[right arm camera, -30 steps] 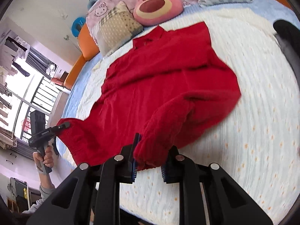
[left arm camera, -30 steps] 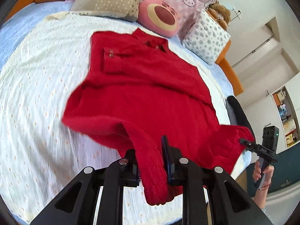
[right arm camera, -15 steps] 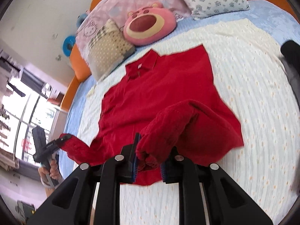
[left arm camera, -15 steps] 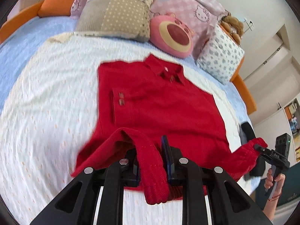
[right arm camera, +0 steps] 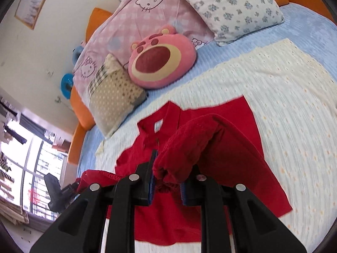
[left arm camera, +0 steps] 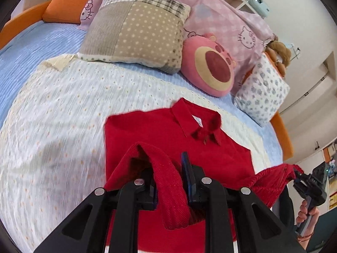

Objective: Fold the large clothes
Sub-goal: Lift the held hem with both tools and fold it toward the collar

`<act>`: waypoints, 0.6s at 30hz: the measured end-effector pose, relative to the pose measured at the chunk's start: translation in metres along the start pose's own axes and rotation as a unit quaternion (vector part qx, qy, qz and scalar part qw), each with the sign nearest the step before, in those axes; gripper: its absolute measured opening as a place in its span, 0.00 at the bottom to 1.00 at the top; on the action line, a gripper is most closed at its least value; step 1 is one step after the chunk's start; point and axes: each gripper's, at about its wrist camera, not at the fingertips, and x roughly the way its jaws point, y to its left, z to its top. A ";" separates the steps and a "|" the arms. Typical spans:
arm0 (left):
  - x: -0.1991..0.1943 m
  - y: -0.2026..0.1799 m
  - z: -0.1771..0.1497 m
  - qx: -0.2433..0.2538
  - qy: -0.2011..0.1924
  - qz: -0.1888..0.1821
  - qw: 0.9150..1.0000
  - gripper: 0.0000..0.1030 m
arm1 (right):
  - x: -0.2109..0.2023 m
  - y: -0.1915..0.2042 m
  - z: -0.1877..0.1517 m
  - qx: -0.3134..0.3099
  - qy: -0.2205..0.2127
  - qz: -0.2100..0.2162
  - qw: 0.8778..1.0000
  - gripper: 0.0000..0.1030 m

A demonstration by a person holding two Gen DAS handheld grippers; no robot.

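A red knitted sweater lies on the bed, collar toward the pillows, its body spread over a cream dotted blanket that covers the blue sheet. Both lower corners of the sweater are lifted off the bed.

The left gripper pinches a thick ribbed fold of the sweater's hem between its pads, the knit looping up in an arch in front of the fingers and hanging down between them. The right gripper is clamped on another bunched piece of the same hem, with the cloth rising from it toward the collar in a raised ridge. In the left wrist view the right gripper shows at the far right edge, a hand wrapped round its handle, a stretch of red knit drawn up to its tip.

The white label inside the collar is showing. At the head of the bed sit a beige patchwork cushion, a round pink bear-face plush, a pink cartoon-cat pillow and a white pillow with grey-blue flowers, all well apart from the sweater. An orange bed frame edges the mattress, and a window shows at the left of the right wrist view.
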 end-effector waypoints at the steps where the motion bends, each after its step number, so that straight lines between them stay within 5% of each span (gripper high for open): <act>1: 0.006 0.001 0.008 0.000 0.001 0.002 1.000 0.23 | 0.006 0.001 0.007 0.001 0.000 -0.003 1.000 0.18; 10: 0.094 0.019 0.068 -0.012 0.025 0.055 0.998 0.23 | 0.115 -0.012 0.066 0.046 0.007 -0.067 0.997 0.18; 18: 0.154 0.063 0.079 -0.084 0.055 0.016 0.995 0.23 | 0.175 -0.051 0.082 0.098 0.020 -0.056 0.993 0.18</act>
